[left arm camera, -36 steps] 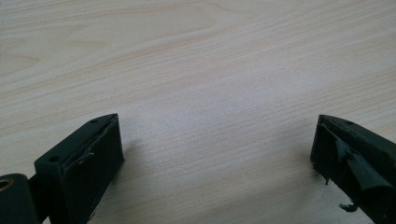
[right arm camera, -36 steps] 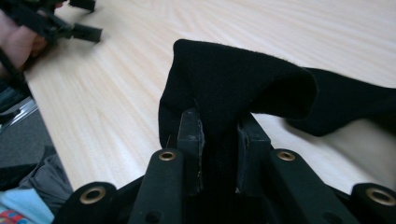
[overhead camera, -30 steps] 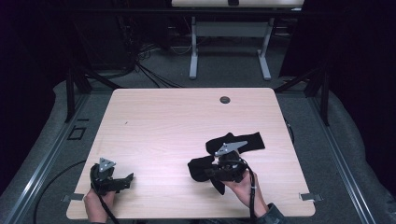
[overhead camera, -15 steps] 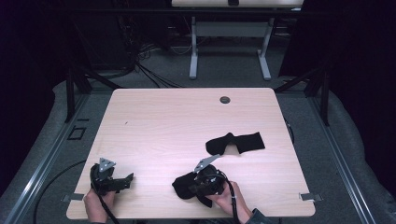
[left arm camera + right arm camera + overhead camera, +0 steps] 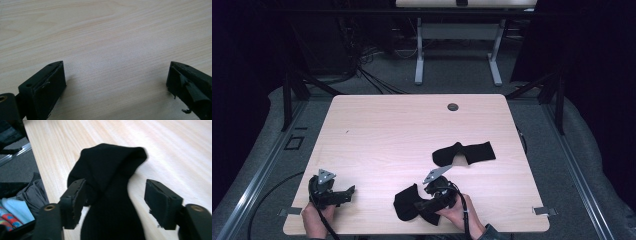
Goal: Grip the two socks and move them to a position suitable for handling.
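The right gripper has just been opening its jaws; a black sock lies between them on the table, near its front edge, touching one jaw. The left gripper is wide open, holding nothing.

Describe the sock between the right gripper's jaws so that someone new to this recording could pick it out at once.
Start at the wooden table and go to its near edge, right of centre. There the right gripper stands with jaws open around a bunched black sock. The other black sock lies flat farther back, away from both grippers.
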Action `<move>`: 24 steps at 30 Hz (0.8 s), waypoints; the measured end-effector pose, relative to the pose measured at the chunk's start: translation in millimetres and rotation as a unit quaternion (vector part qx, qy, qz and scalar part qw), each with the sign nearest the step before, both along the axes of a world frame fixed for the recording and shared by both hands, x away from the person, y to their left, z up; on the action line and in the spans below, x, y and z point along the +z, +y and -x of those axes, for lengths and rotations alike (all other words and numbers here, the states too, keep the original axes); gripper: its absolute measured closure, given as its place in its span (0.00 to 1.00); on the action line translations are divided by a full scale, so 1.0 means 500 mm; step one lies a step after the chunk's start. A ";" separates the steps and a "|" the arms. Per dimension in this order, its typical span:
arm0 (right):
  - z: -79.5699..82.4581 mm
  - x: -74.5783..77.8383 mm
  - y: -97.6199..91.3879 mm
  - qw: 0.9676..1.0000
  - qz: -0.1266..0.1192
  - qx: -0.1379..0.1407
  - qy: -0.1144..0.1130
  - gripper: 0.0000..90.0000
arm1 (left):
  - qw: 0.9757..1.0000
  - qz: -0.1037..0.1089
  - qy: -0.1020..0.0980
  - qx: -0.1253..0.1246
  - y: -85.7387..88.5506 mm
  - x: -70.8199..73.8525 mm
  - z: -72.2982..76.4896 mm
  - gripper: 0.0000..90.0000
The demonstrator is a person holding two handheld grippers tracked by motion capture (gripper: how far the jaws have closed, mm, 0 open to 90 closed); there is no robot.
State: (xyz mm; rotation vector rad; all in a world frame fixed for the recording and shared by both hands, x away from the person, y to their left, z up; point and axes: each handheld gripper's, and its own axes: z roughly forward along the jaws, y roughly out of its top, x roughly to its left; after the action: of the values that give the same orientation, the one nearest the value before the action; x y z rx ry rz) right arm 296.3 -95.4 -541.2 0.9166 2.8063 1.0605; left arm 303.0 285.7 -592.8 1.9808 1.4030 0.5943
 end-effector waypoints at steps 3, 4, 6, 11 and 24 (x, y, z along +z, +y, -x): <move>-0.002 0.009 -0.021 1.000 -0.009 -0.011 -0.007 0.29 | 1.000 0.000 0.000 0.000 0.000 0.000 0.000 0.02; -0.003 0.011 -0.026 1.000 -0.010 -0.015 -0.010 0.28 | 1.000 0.000 0.000 0.000 0.000 0.000 0.000 0.02; -0.004 0.018 -0.040 1.000 -0.014 -0.025 -0.012 0.26 | 1.000 0.000 0.000 0.000 0.000 0.000 0.000 0.02; -0.012 0.029 -0.078 0.999 -0.014 -0.045 -0.021 0.24 | 1.000 0.000 0.000 0.000 0.000 0.000 0.000 0.02; -0.121 0.063 -0.233 0.978 -0.033 -0.200 -0.047 0.19 | 1.000 0.000 0.000 0.000 0.000 0.000 0.000 0.02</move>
State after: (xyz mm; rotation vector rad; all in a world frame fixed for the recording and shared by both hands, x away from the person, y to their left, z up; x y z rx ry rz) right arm 357.0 -211.7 -509.6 1.3253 2.3782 1.1017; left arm 303.0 285.7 -592.8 1.9807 1.4033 0.5939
